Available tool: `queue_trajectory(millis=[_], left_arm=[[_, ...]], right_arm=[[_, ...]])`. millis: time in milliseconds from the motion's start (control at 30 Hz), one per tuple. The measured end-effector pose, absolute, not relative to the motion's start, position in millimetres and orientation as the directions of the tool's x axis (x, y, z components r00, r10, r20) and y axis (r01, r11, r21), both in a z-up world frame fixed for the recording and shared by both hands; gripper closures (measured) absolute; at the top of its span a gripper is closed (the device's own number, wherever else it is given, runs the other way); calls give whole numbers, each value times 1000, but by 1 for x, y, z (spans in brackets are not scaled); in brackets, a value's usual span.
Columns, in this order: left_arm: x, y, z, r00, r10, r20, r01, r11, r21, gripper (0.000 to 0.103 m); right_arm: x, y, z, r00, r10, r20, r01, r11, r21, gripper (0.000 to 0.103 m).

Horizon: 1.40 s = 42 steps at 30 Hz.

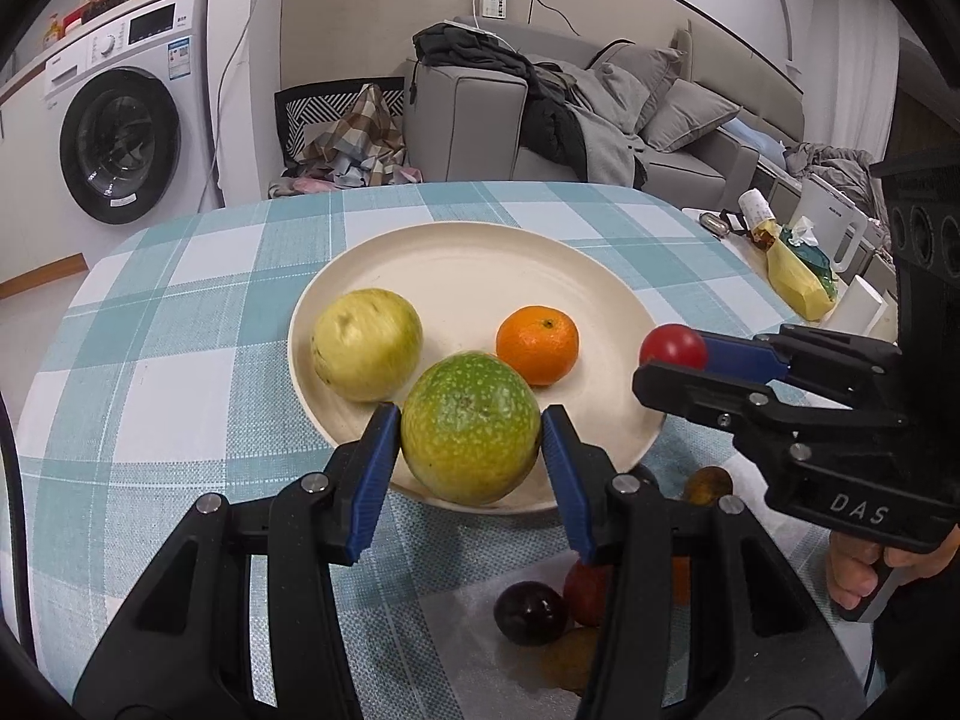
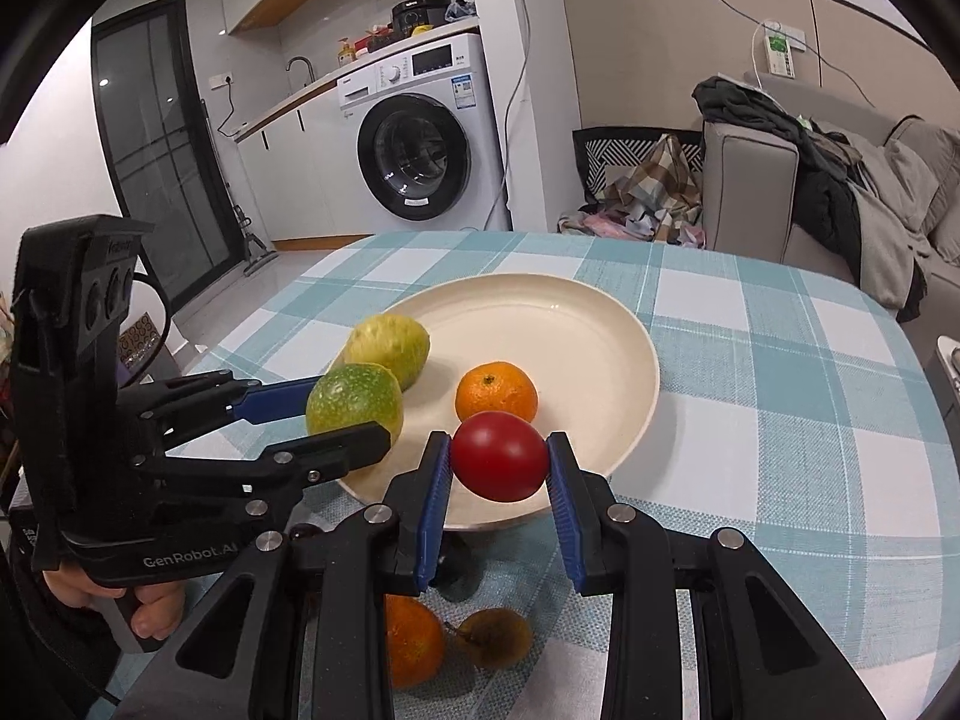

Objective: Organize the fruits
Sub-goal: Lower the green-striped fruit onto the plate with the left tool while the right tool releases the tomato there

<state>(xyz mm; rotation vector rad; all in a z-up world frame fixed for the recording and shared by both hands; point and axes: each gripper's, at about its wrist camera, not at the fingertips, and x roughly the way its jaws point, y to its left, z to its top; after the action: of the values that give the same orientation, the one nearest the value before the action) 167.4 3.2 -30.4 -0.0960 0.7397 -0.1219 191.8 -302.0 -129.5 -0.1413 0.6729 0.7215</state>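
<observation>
A cream plate [image 1: 480, 264] [image 2: 576, 324] lies on the checked tablecloth. On it rest a pale yellow fruit [image 1: 365, 343] [image 2: 390, 348] and a mandarin [image 1: 537, 345] [image 2: 495, 391]. My left gripper [image 1: 471, 427] [image 2: 345, 417] is shut on a green speckled fruit [image 1: 471, 426] [image 2: 353, 402], held over the plate's near rim. My right gripper [image 2: 499, 463] [image 1: 666, 360] is shut on a red tomato [image 2: 499, 463] [image 1: 673, 345], held above the plate's near right edge, just in front of the mandarin.
Loose fruits lie on the cloth near me: a dark plum [image 1: 529, 612], a brownish fruit [image 2: 495, 636] and another mandarin [image 2: 414, 639]. A washing machine [image 2: 420, 138], a sofa with clothes [image 1: 576, 114] and a cluttered side table [image 1: 798, 252] stand beyond the table.
</observation>
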Motion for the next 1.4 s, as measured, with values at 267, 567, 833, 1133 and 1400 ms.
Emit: queue_trajectory(millis=[267,567,833,1133,1400], left_arm=[[168,5,-32,733,-129,-667,65,991,-121,57],[172,13,-35,723,-137,-677,52,988,-144,57],[172,12,-36,721,-127,-681,50,990,-131,57],[174,11,-37,721,-121,-682,48,991,-124,57],[172,15,-35,733,-108,-671,25,991,-132,57]], right_arm=[[199,-298,-139,551,540,-636,-639,763,95,70],[202,-295,-141,548,524,-652,-634,769,85,70],[202,-295,-142,549,520,-654,-634,769,80,70],[202,-295,-141,560,514,-649,-628,775,71,66],[198,-298,-139,580,510,-635,-619,783,63,53]])
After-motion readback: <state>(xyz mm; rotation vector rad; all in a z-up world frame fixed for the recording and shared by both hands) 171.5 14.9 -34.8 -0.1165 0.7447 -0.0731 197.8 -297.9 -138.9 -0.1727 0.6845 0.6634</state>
